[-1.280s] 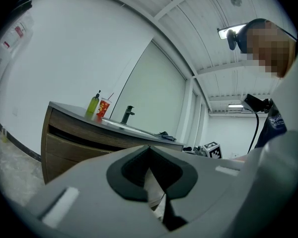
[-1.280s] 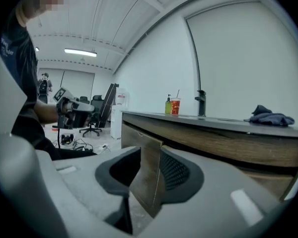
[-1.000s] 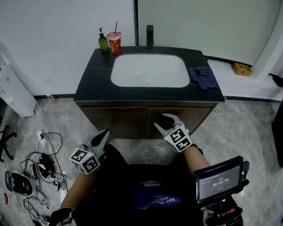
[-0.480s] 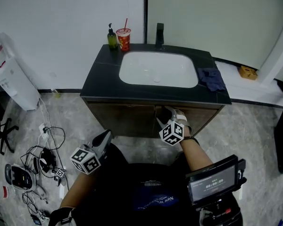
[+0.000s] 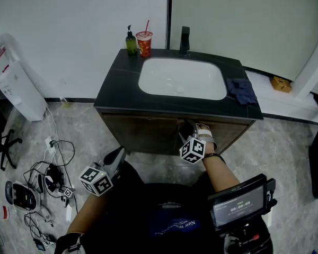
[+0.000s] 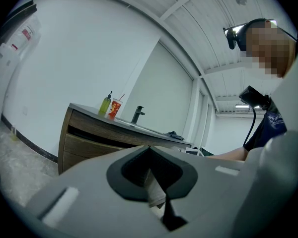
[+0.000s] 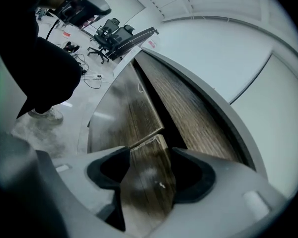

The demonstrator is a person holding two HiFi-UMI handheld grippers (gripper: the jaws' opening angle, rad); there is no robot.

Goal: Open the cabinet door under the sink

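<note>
**Washstand seen from above.** A white sink (image 5: 183,78) is set in a black desk (image 5: 112,91), and two wood-grain doors close the cabinet beneath it. The right tool (image 5: 193,129) is raised to the upper inner corner of the right-hand cabinet door (image 5: 228,135). It sits just beside the seam with the left-hand cabinet door (image 5: 138,135), directly under the lip of the desk. Its jaws have just been opening and stand wide apart. In the right gripper view the door's top corner fills the gap between them, but neither pad is seen pressing on the wood, so nothing is gripped. There the corner appears slightly proud of the neighbouring door, whereas in the head view both doors look about flush, so whether the door has left its frame cannot be settled. The left tool (image 5: 118,152) hangs low and level, apart from the cabinet, with its jaws drawn together at the tips and empty. The step in hand is judged to be taking a hold on the door's top edge; the opening itself is not yet done. The next move probably calls for one jaw to pass behind that edge into the dark recess below the desk. The jaws would then close on the panel's thickness and pull outward along the hinge's arc, gently enough that the pads do not slip off.
</note>
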